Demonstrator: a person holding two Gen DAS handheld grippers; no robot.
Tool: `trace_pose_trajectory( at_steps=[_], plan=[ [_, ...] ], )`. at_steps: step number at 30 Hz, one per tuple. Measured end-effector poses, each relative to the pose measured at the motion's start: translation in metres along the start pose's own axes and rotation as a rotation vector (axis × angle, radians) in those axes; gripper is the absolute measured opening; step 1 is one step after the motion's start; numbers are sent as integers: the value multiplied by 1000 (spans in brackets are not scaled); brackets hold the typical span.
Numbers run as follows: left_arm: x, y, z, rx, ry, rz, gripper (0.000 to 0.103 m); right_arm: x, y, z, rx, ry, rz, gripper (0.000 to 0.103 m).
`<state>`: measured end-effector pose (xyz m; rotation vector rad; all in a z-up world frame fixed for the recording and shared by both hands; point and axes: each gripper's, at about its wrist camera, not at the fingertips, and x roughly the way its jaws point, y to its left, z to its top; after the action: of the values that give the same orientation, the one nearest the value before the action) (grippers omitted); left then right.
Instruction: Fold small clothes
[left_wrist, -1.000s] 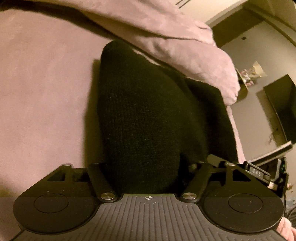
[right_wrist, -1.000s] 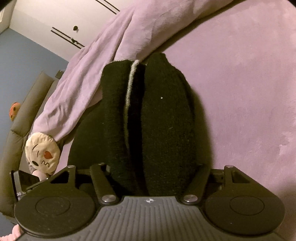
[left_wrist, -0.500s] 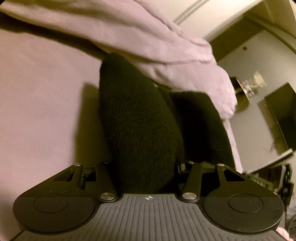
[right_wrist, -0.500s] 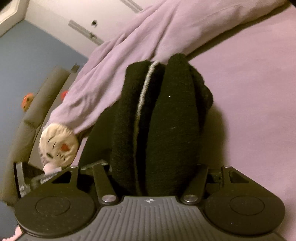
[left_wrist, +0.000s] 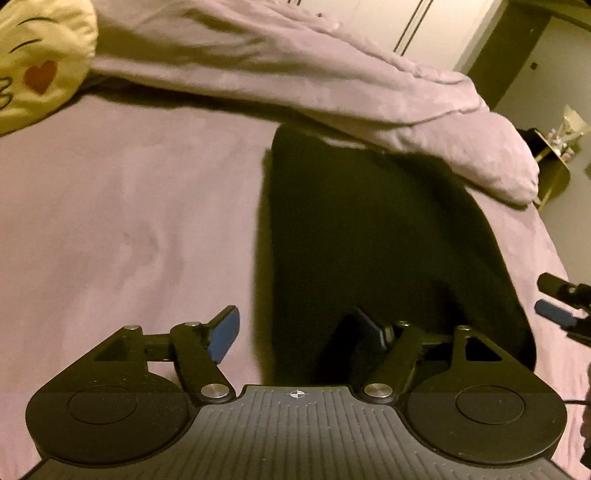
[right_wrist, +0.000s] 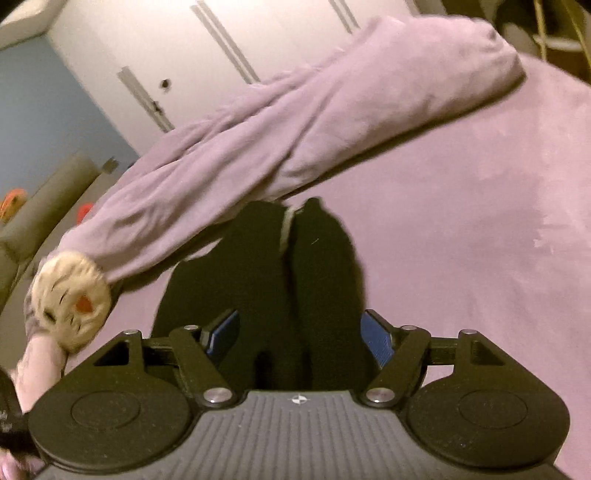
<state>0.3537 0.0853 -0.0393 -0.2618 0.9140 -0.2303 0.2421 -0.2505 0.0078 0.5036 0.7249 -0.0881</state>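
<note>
Left gripper (left_wrist: 297, 334): nearest the lens in the left wrist view; jaws spread and opening, nothing pinched. One blue pad stands over the bedsheet, the other over the near edge of the black garment; neither presses on cloth.
Right gripper (right_wrist: 299, 336): nearest the lens in the right wrist view; jaws spread and opening, blue pads on either side of the garment's near end, clear of it. Its tips also show at the right edge of the left wrist view (left_wrist: 554, 306).
Black garment (left_wrist: 369, 236): dark knit piece lying folded on the bed just beyond both grippers; in the right wrist view (right_wrist: 295, 280) two thick lobes lie side by side with a pale strip between them.
Bedsheet (left_wrist: 122, 221): lilac, flat, carries the garment.
Blanket (left_wrist: 295, 74): lilac, bunched in a long roll beyond the garment, overlapping its far end.
Emoji cushion (left_wrist: 37, 62): yellow, heart on cheek, at one end of the blanket roll.
Wardrobe doors (right_wrist: 229, 40): pale, farthest back.
</note>
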Motion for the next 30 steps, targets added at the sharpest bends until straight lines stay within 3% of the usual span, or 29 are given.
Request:
trace_pose_trajectory(
  at_steps=[3, 8, 12, 14, 16, 19, 22, 30],
  plan=[
    [-3, 3, -20, -24, 55, -18, 77, 0, 13, -16, -46, 43, 24, 72],
    [6, 1, -31, -18, 110, -35, 78, 23, 18, -27, -145, 107, -15, 72],
    [7, -3, -34, 7, 120, -49, 79, 29, 30, -35, -327, 178, 4, 71],
    [6, -5, -37, 13, 124, -46, 81, 32, 32, -38, -390, 216, -14, 54],
    [5, -7, -41, 14, 131, -41, 81, 32, 31, -38, -430, 233, -48, 22],
    [6, -9, -45, 19, 139, -40, 82, 24, 31, -33, -413, 208, -53, 15],
    [9, -11, -47, 30, 137, -30, 82, 14, 41, -33, -409, 152, -62, 14],
    [16, -17, -49, 18, 163, -2, 81, 31, 16, -42, -295, 184, -172, 14]
  ],
)
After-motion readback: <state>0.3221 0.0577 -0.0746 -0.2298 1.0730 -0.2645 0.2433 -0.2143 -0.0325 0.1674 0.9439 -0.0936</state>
